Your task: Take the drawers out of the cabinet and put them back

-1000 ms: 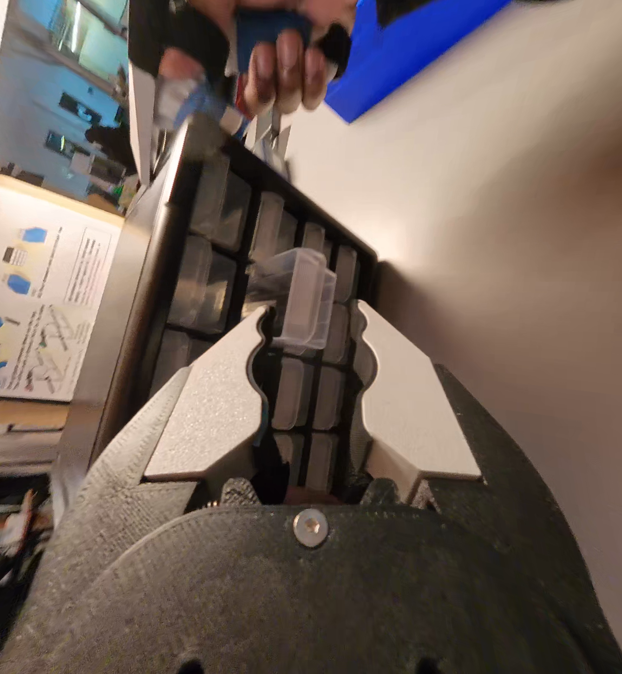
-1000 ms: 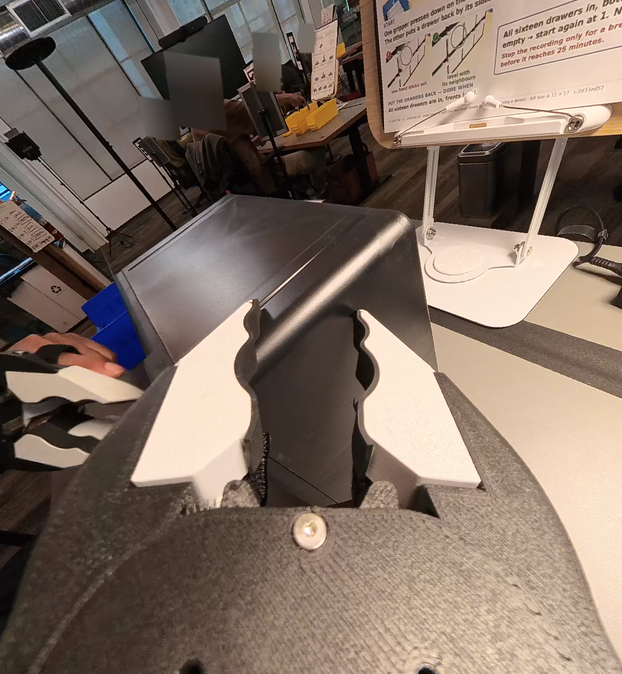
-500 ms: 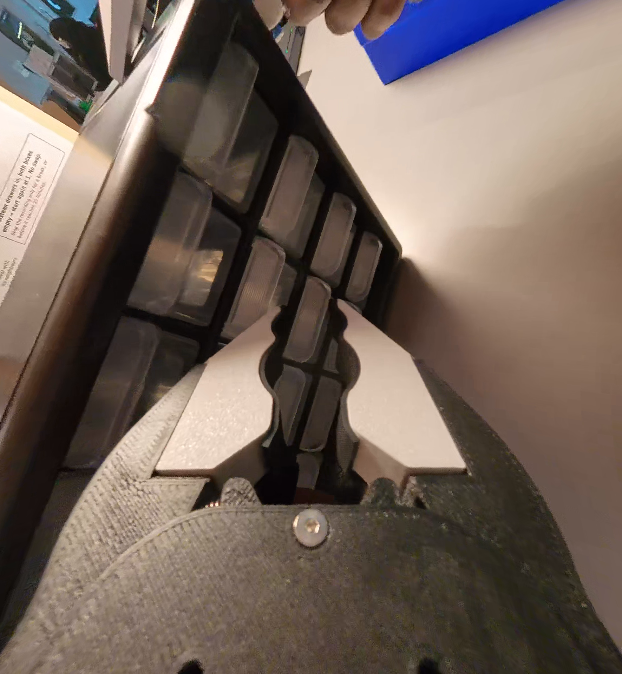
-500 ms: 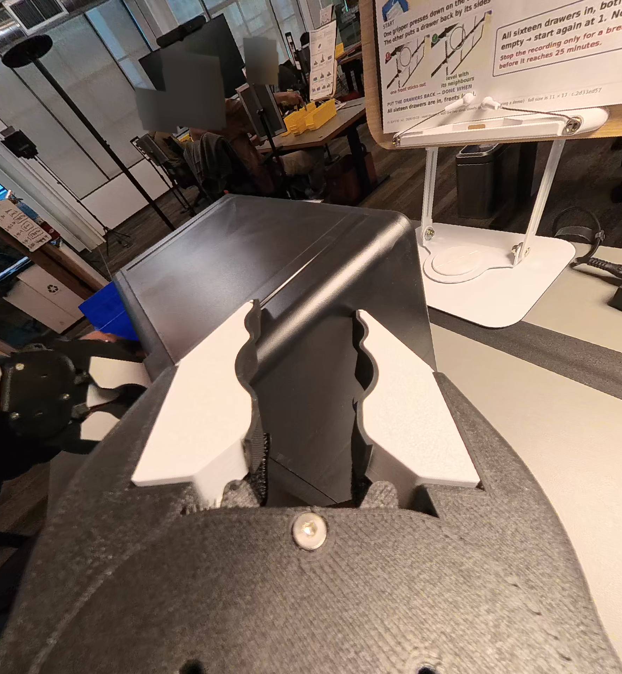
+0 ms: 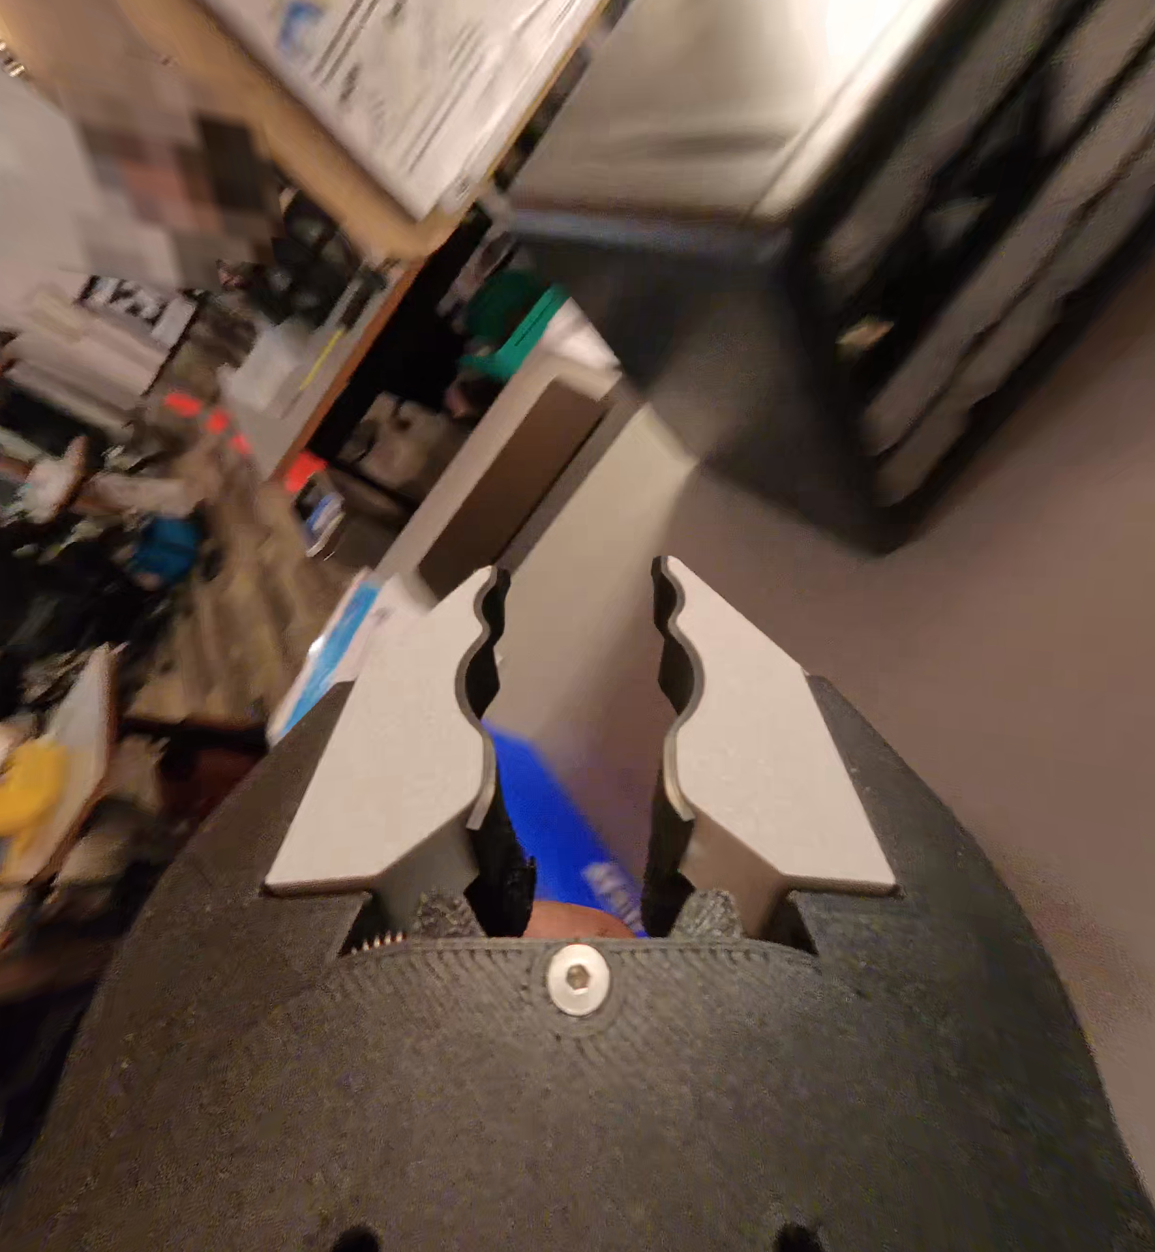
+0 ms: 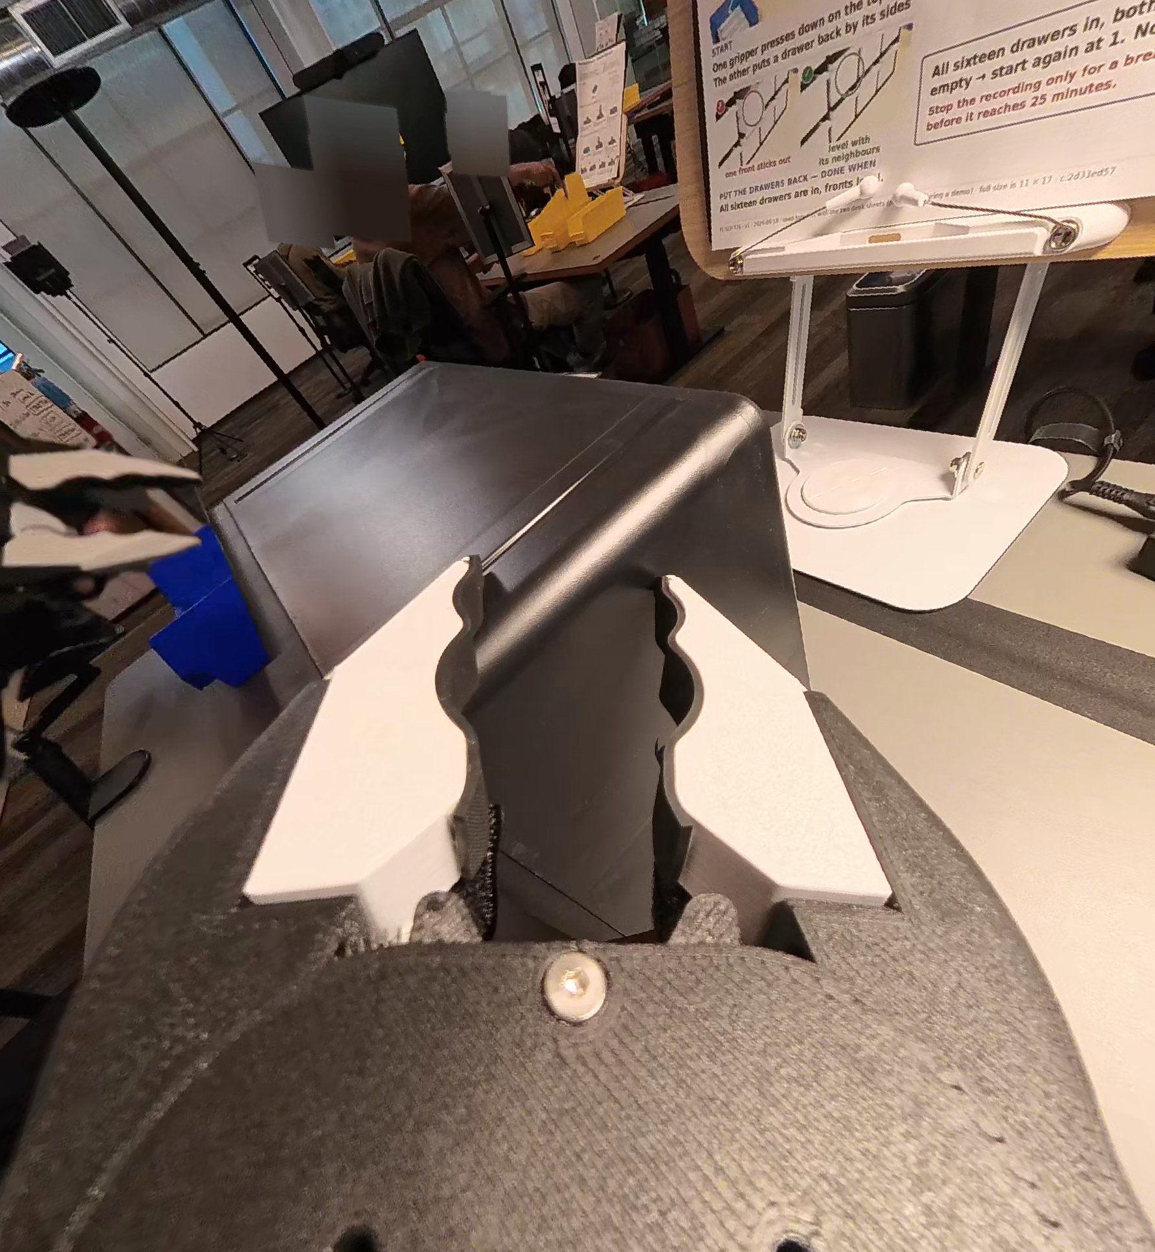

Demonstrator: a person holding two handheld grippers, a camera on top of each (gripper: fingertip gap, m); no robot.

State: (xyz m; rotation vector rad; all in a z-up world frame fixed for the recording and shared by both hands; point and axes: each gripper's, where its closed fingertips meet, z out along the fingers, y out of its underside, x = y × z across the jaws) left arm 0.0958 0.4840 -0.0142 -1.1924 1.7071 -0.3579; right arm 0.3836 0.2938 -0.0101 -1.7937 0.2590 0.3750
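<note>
The cabinet (image 6: 493, 474) is straddled at its corner by the spread right gripper (image 6: 564, 576), the empty, spread left gripper (image 6: 100, 508) lying off its far-left side.

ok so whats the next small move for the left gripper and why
Probably swing the left gripper back toward the cabinet's drawer front. Its jaws stand open with nothing between them and point past the cabinet at the tabletop, while the right gripper rests on the cabinet top.

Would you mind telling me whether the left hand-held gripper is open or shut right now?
Open. The left hand-held gripper has its two pale fingers clearly apart, with only the table visible between them.
</note>
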